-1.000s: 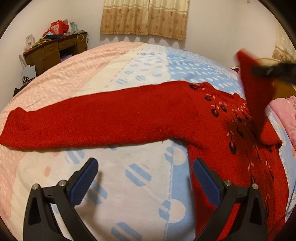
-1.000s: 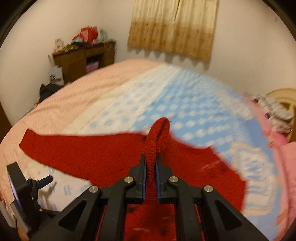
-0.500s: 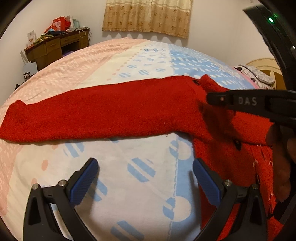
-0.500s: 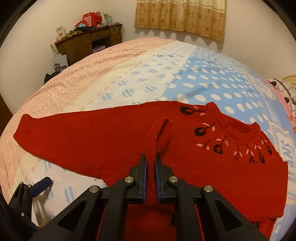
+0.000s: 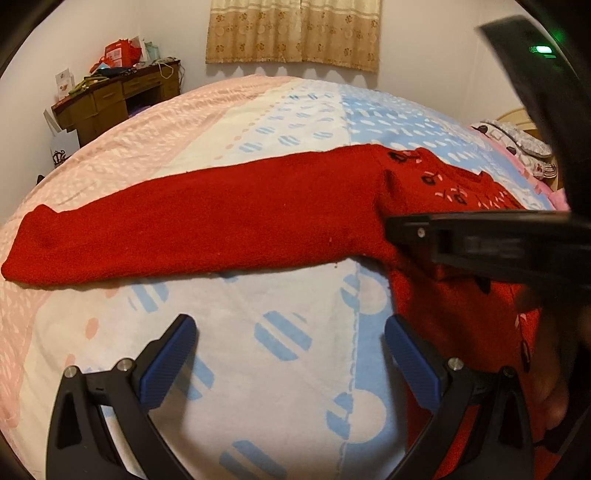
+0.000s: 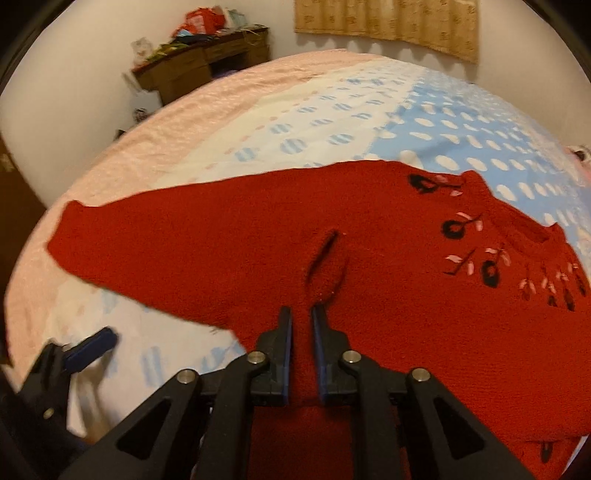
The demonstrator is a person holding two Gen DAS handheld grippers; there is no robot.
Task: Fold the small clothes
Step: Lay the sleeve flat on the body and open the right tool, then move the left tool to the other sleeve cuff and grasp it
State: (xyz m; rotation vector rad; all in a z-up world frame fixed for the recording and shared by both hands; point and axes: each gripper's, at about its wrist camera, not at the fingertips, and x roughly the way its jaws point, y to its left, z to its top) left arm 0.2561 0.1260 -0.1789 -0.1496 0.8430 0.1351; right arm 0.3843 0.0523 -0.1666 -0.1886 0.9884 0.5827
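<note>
A small red sweater (image 5: 229,221) with black and pink embroidery lies on the bed, one sleeve stretched out to the left. In the right wrist view the other sleeve's cuff (image 6: 327,266) lies folded across the sweater's chest (image 6: 424,288). My right gripper (image 6: 302,317) sits low over that sleeve with its jaws slightly apart, the red sleeve between them. It also crosses the left wrist view (image 5: 480,243). My left gripper (image 5: 291,350) is open and empty above the bedspread, in front of the stretched sleeve.
The bed cover (image 5: 277,122) has pink, cream and blue dotted bands. A wooden desk (image 5: 114,99) with clutter stands at the far left wall. A curtain (image 5: 295,33) hangs at the back. Pink bedding (image 5: 532,147) lies at the right.
My right gripper has carried the sleeve leftward across the sweater and lowered it onto the chest. Its jaws have parted a little. My left gripper has stayed open in place.
</note>
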